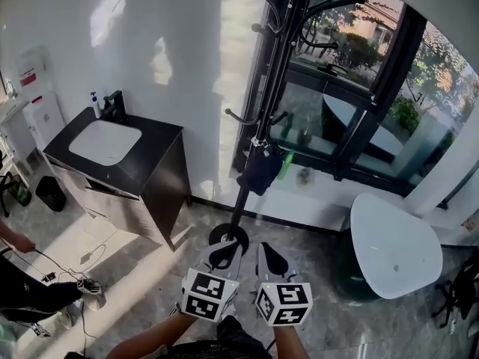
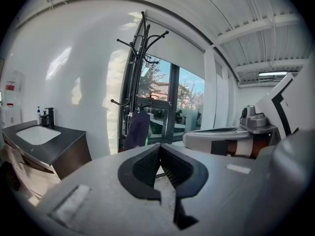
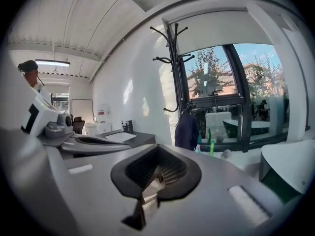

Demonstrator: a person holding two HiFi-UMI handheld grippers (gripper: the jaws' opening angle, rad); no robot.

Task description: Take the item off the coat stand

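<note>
Task not started, as far as I can judge. The dark navy fabric item (image 1: pixel 261 169) is not yet off: it hangs from a low hook of the black metal coat stand with curved hooks (image 1: pixel 239 200), right in front of the window.

Your left gripper (image 1: pixel 223 256) and right gripper (image 1: pixel 271 259) sit side by side, low and near you, well apart from the item. Both pairs of jaws are pressed together with nothing between them; each gripper view confirms it.

Left to do: close in, open a gripper, clamp the fabric, lift it clear of the hook.

Item's long axis is vertical. Top end is bunched at the hook, bottom end points at the floor, body close against the pole. Can't tell bag from garment.
</note>
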